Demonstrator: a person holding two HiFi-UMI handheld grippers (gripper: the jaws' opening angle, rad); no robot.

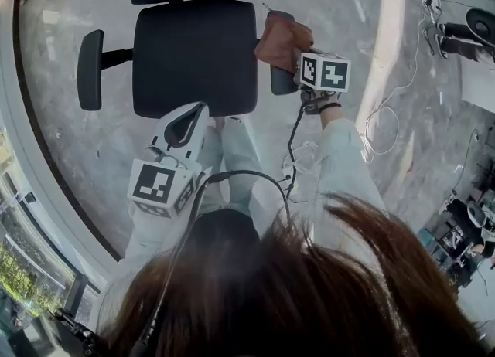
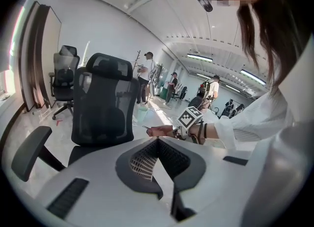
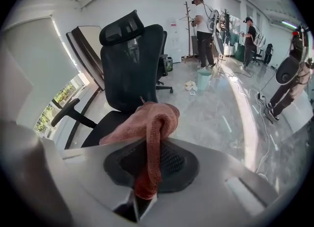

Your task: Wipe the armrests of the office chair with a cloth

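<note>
Half-done at most: wiping black padded right armrest with rust-pink terry cloth pinched in right gripper; left gripper closed, empty. Next, likely: sweep along its length, then cross to left armrest.

Cloth on armrest, right of seat.

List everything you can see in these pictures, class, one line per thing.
office chair: one, black, head view centre
armrests: two, black, one bare, one partly covered
cloth: one, pink, over one armrest
second chair: one, black, far left, left gripper view
bucket: one, pale green, behind the office chair
cables: several, white, head view right
bystanders: at least three, background
left tool: one, white, shut, empty
right tool: one, white, shut on cloth
</note>
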